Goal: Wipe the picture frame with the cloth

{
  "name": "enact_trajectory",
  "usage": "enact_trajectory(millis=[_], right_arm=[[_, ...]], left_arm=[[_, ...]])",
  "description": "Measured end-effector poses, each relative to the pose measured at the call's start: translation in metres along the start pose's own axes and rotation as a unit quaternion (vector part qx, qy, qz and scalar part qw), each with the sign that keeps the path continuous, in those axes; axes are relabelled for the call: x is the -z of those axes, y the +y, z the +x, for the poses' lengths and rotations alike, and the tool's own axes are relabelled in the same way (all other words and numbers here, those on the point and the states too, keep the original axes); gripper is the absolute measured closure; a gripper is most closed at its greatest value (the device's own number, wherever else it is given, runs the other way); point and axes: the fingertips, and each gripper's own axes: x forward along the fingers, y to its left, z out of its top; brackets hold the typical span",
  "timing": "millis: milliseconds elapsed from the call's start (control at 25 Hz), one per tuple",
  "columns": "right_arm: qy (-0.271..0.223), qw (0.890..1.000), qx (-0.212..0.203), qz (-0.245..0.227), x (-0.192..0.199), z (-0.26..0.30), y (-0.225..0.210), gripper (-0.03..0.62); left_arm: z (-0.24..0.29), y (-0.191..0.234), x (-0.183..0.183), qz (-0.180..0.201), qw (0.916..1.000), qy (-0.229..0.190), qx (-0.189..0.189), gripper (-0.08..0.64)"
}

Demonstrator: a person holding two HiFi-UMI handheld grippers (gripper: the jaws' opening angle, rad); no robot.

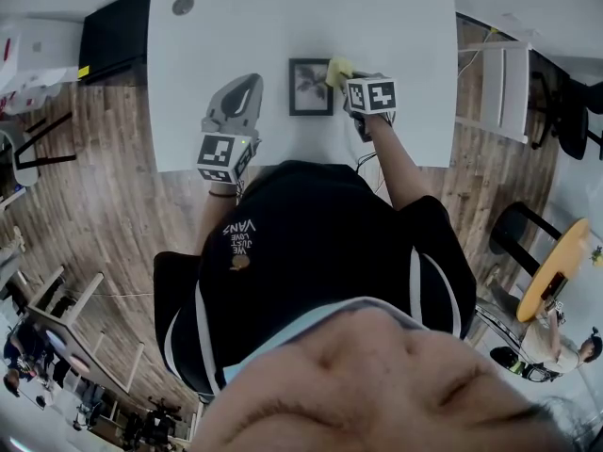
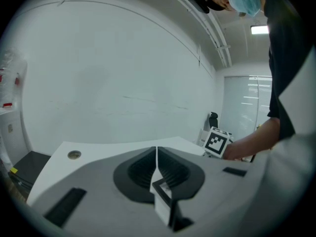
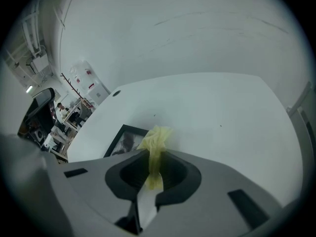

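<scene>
My right gripper (image 3: pixel 157 158), fingers clamped on the yellow cloth (image 3: pixel 156 138), pokes its bunched end toward the black picture frame (image 3: pixel 123 141) just ahead-left, apparently poised for wiping; my left gripper (image 2: pixel 156 157), fingers together and empty, waits.

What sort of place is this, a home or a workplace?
Probably a shared office or lab: a large white table on a wood-plank floor, a round yellow side table, and other people seated farther off.

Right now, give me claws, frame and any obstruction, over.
Left claw shut, empty, beside the frame. Right claw shut on cloth, at frame's right edge, contact unclear. Frame flat on table; nothing in the way.
</scene>
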Motion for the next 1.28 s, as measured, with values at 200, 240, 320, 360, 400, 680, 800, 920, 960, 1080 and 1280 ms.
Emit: enact_trajectory(millis=[200,240,320,360,400,680,800,920,960,1080,1280], right_arm=[[-0.012,1.0,-0.009,0.003,-0.004,-0.004,0.009,0.546],[-0.016,1.0,-0.016,0.004,-0.006,-0.005,0.013,0.546],[-0.022,0.999,-0.032,0.005,-0.008,-0.007,0.025,0.546],[-0.024,0.999,-0.04,0.004,-0.009,-0.008,0.032,0.546],[-0.024,0.998,-0.05,0.002,-0.008,-0.007,0.04,0.546],[-0.013,0.995,-0.1,-0.014,-0.002,0.0,0.084,0.546],[-0.005,0.993,-0.114,-0.019,0.0,0.007,0.1,0.546],[0.004,0.991,-0.129,-0.023,0.003,0.014,0.115,0.546],[0.007,0.991,-0.131,-0.023,0.004,0.016,0.118,0.546],[0.019,0.991,-0.131,-0.024,0.01,0.026,0.124,0.546],[0.028,0.992,-0.121,-0.023,0.014,0.032,0.118,0.546]], left_arm=[[-0.005,0.001,0.0,0.002,1.0,-0.002,-0.004,0.541],[-0.007,0.002,0.0,0.001,1.0,-0.002,-0.006,0.541],[-0.01,0.003,0.0,0.001,0.9999,-0.004,-0.01,0.541],[-0.013,0.004,0.001,0.0,0.9999,-0.004,-0.012,0.541],[-0.015,0.005,0.001,-0.001,0.9999,-0.005,-0.014,0.541],[-0.031,0.008,0.005,-0.012,0.9992,-0.008,-0.038,0.541],[-0.04,0.013,0.007,-0.016,0.9987,-0.008,-0.049,0.541],[-0.048,0.017,0.01,-0.023,0.998,-0.005,-0.058,0.541],[-0.05,0.018,0.011,-0.025,0.9979,-0.004,-0.06,0.541],[-0.056,0.022,0.015,-0.026,0.9977,-0.004,-0.063,0.541],[-0.056,0.022,0.014,-0.025,0.9978,-0.004,-0.061,0.541]])
